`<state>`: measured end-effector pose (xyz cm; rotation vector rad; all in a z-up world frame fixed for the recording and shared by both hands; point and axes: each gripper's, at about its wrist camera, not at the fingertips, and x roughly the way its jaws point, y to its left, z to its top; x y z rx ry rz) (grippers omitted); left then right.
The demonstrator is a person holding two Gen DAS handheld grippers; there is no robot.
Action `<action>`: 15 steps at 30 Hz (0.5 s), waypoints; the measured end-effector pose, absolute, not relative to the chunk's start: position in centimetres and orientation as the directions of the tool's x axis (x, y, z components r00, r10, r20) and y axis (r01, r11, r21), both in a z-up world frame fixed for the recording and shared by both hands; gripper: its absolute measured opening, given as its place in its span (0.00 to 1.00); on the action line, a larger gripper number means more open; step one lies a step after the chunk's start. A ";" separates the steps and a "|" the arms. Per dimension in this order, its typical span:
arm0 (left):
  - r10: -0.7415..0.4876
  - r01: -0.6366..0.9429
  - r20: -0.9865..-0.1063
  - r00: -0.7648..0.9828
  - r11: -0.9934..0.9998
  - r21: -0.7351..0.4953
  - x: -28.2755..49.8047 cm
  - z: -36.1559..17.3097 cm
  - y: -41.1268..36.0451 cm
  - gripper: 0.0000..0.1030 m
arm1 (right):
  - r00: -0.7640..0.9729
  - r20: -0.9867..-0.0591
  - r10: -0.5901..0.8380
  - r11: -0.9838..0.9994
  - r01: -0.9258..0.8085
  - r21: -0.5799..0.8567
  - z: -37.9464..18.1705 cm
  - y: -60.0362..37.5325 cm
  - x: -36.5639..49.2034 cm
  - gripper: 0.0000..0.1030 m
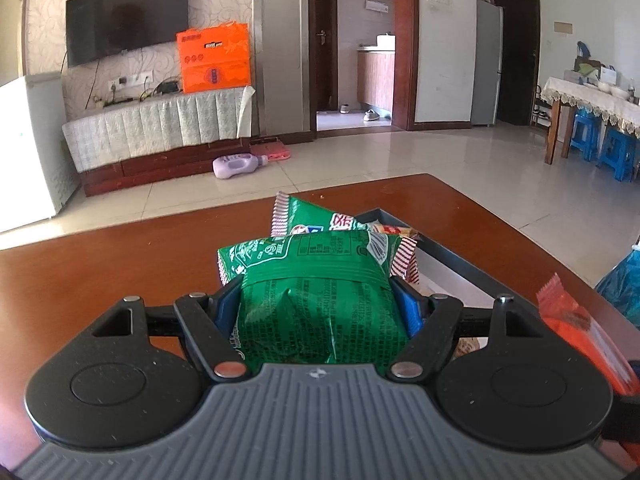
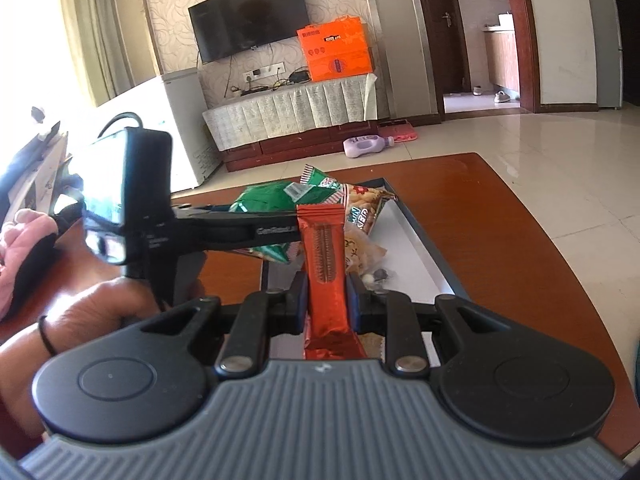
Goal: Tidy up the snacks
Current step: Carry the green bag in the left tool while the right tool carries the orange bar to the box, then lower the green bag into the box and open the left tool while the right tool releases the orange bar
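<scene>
My left gripper (image 1: 316,300) is shut on a green snack bag (image 1: 320,304) and holds it above the brown table, at the near left edge of a dark-rimmed tray (image 1: 452,268). A second green bag (image 1: 316,220) lies in the tray behind it. My right gripper (image 2: 327,300) is shut on a red-orange snack bar (image 2: 324,264), held upright over the tray's (image 2: 420,236) near end. In the right wrist view the left gripper (image 2: 208,232) reaches in from the left with its green bag (image 2: 264,196). Peanut packs (image 2: 366,208) and small sweets (image 2: 378,278) lie in the tray.
The brown table (image 1: 100,280) ends at a rounded far edge with tiled floor beyond. A blue bag (image 1: 624,284) sits at the right edge. A TV stand, white fridge, purple bottle (image 1: 238,164) on the floor and a dining table with blue stools are further off.
</scene>
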<state>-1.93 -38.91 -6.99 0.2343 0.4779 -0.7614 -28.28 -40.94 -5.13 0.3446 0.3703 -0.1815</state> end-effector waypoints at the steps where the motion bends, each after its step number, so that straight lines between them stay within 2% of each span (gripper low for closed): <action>1: -0.602 0.708 -0.492 0.629 0.705 0.042 -1.8 -7.1 -39.3 0.76 | 0.916 -0.385 -0.112 0.926 0.237 0.294 -5.2 -41.0 -28.2 0.23; 9: -0.618 0.721 -0.487 0.617 0.692 0.035 -0.9 -7.9 -41.2 0.78 | 0.911 -0.393 -0.124 0.924 0.250 0.288 -5.2 -41.2 -28.0 0.23; 12: -0.619 0.724 -0.486 0.617 0.688 0.042 -1.1 -8.2 -41.7 0.81 | 0.906 -0.402 -0.131 0.922 0.260 0.286 -5.4 -41.3 -27.9 0.23; 15: -0.614 0.725 -0.497 0.612 0.688 0.043 -0.9 -8.5 -41.8 0.88 | 0.903 -0.408 -0.138 0.920 0.269 0.285 -5.3 -41.1 -27.8 0.23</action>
